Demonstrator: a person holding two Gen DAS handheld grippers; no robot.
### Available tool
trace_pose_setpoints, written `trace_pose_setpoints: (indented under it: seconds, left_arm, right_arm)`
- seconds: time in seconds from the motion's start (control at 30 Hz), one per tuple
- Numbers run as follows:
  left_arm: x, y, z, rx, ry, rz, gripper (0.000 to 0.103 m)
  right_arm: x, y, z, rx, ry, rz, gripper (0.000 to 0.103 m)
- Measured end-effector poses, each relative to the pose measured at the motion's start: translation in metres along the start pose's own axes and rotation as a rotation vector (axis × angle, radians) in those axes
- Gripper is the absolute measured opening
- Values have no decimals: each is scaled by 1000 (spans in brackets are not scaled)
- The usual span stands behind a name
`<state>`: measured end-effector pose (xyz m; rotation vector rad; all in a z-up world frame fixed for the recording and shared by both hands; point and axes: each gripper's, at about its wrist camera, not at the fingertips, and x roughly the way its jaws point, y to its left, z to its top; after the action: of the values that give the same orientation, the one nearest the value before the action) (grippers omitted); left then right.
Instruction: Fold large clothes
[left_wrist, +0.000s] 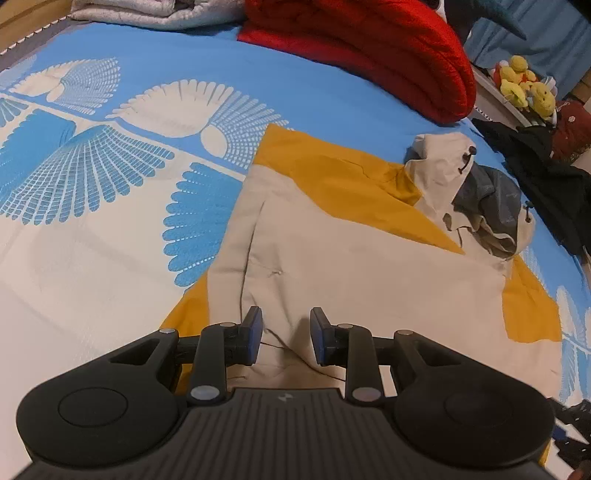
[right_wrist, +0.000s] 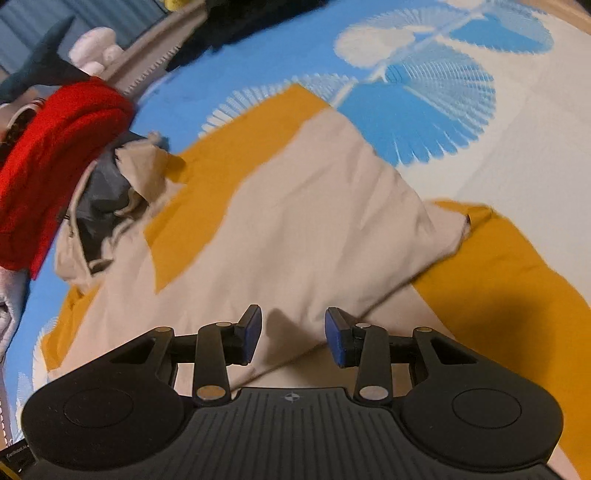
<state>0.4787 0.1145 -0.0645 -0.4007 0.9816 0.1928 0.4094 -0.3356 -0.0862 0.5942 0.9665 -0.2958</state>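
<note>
Jacket (left_wrist: 351, 258) half folded on bed (left_wrist: 92, 240); left gripper (left_wrist: 286, 334), right gripper (right_wrist: 293, 334) released above hem. Next: likely grab hem, fold toward hood (left_wrist: 476, 192).

Both wrist views look down (close) on jacket (left_wrist: 354, 266).

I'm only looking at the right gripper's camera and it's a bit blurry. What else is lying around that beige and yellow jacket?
Observer: In the left view, yellow plush toys sit on a ledge past the bed's edge.
Operator: Is the dark shape at the top of my picture clothing?
Observer: It looks so: a black garment lies next to the jacket's hood.
Operator: Is the other gripper holding the jacket?
Observer: No. The left gripper is open above the jacket, its jaws apart with nothing between them.
</note>
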Motion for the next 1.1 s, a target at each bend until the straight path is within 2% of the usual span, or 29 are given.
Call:
trace_pose_setpoints:
  seconds: [0.1, 0.17, 0.2, 0.37, 0.7, 0.93, 1.1]
  left_arm:
    - [12, 10, -2, -65, 51, -22, 31]
    - [19, 17, -3, -108, 90, -21, 30]
    - [17, 17, -3, -103, 84, -16, 31]
    - [-1, 0, 0, -7, 7, -7, 31]
    - [-36, -18, 2, 74, -76, 0, 32]
    - [-81, -32, -6, 190, -155, 9, 32]
    - [-128, -41, -18, 312, -260, 24, 32]
  right_arm:
    - [-7, 6, 0, -45, -36, 14, 40]
    - [-4, 7, 0, -58, -31, 13, 40]
    - [-2, 6, 0, -53, -22, 8, 40]
    - [-3, 1, 2, -30, -13, -16, 40]
    - [-47, 19, 7, -202, -163, -1, 40]
    - [-82, 14, 4, -271, -239, 19, 40]
    - [-108, 8, 3, -288, -276, 42, 40]
